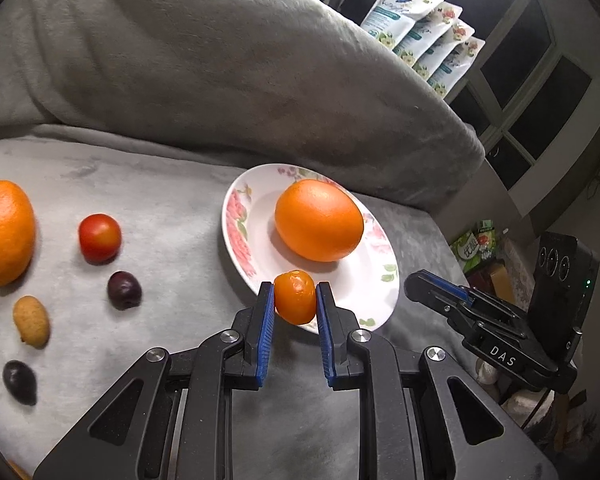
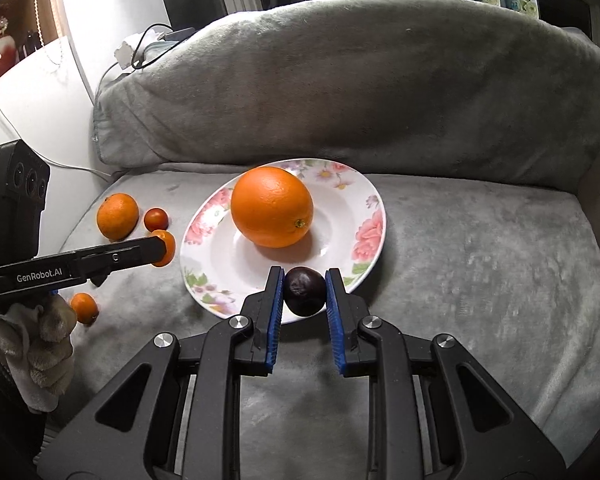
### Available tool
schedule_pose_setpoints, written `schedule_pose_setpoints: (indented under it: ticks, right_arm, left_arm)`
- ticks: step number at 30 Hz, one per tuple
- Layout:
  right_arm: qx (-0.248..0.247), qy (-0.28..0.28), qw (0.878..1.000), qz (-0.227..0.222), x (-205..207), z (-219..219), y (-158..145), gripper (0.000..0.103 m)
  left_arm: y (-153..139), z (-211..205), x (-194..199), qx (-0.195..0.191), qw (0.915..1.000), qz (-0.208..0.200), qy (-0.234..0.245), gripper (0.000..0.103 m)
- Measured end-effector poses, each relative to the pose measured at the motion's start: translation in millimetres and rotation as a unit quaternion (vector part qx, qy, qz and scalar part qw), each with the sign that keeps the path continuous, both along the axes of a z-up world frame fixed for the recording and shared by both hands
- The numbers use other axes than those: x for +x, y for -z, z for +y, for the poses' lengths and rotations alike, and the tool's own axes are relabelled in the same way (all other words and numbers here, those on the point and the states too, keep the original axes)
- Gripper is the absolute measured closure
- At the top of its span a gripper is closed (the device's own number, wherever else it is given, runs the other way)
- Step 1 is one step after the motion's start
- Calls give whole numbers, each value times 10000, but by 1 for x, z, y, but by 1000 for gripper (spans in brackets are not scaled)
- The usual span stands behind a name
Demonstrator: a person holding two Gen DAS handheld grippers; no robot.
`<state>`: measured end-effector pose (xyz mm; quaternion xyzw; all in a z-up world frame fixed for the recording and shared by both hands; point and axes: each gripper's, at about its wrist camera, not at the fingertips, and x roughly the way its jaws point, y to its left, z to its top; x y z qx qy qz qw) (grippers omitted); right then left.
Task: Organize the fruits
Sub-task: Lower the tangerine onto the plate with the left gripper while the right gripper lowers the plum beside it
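A floral plate (image 1: 240, 232) (image 2: 356, 200) lies on the grey blanket with a large orange (image 1: 319, 220) (image 2: 272, 206) on it. My left gripper (image 1: 295, 298) is shut on a small orange kumquat (image 1: 294, 298) (image 2: 165, 248), held over the plate's near rim. My right gripper (image 2: 304, 290) is shut on a dark plum (image 2: 304, 290) above the plate's front edge; in the left wrist view it (image 1: 436, 288) shows from the side at the right. Left of the plate lie another orange (image 1: 4, 232) (image 2: 117, 216), a red tomato (image 1: 99, 238) (image 2: 156, 219), two dark plums (image 1: 124, 290) (image 1: 19, 382) and a tan fruit (image 1: 31, 321).
A big grey cushion (image 1: 220, 72) (image 2: 360, 92) rises behind the plate. Refill pouches (image 1: 420, 36) lean by a dark window at the back right. A small orange fruit (image 2: 85, 308) lies near the gloved hand (image 2: 40, 344). Cables (image 2: 148, 48) trail at the left.
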<state>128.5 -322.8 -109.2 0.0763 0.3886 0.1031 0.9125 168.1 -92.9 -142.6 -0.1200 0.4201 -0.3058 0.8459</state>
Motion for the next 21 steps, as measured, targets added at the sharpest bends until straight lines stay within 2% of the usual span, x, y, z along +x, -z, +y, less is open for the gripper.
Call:
schedule_pose_setpoints:
  ticks: [3, 13, 19, 21]
  right_arm:
    - [5, -2, 10000, 5, 1, -1, 2, 81]
    - [-44, -101, 9999, 12, 5, 4, 3, 81]
    - [-26, -37, 10000, -3, 6, 1, 4, 81]
    - [6, -11, 10000, 8, 7, -1, 5, 79]
  left_arm:
    - [-1, -6, 0, 111, 9999, -52, 7, 84]
    - [-7, -32, -7, 789, 9952, -585, -4, 84]
    - [-6, -36, -7, 917, 9936, -661, 27, 83]
    - [-7, -36, -7, 912, 9936, -659, 47, 80]
